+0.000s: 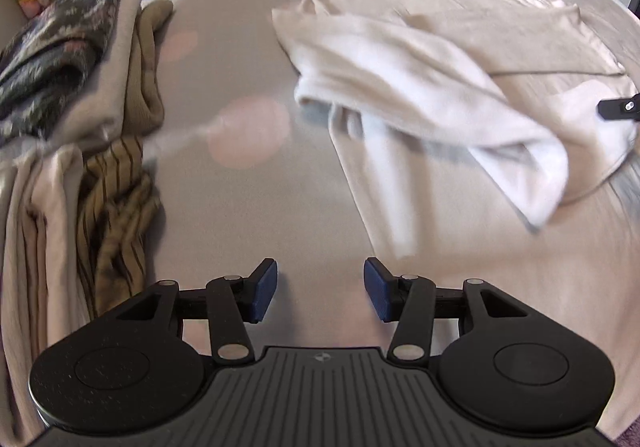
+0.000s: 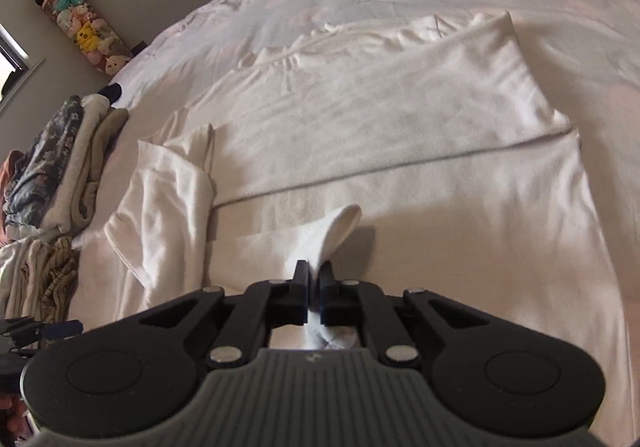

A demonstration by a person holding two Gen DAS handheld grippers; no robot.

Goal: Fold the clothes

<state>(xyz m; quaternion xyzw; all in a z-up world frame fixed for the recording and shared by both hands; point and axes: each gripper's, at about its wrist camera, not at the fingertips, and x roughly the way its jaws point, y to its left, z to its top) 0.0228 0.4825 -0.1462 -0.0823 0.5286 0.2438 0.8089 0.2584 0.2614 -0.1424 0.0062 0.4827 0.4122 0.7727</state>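
Note:
A white garment [image 2: 380,135] lies spread on the bed, partly folded, with a sleeve bunched at its left side [image 2: 168,191]. My right gripper [image 2: 315,279] is shut on a fold of this white garment at its near edge, and a loop of cloth sticks up past the fingers. In the left wrist view the same garment [image 1: 420,79] lies to the right, blurred. My left gripper [image 1: 320,289] is open and empty above bare bedsheet, left of the garment. The tip of the right gripper [image 1: 620,109] shows at the far right edge of that view.
A pile of clothes [image 1: 80,95] sits at the left of the bed: a dark patterned piece, beige pieces and a striped olive piece [image 1: 116,215]. It also shows in the right wrist view [image 2: 64,167]. The pale bedsheet [image 1: 240,67] has pink spots. A tube of plush toys [image 2: 80,23] stands by the wall.

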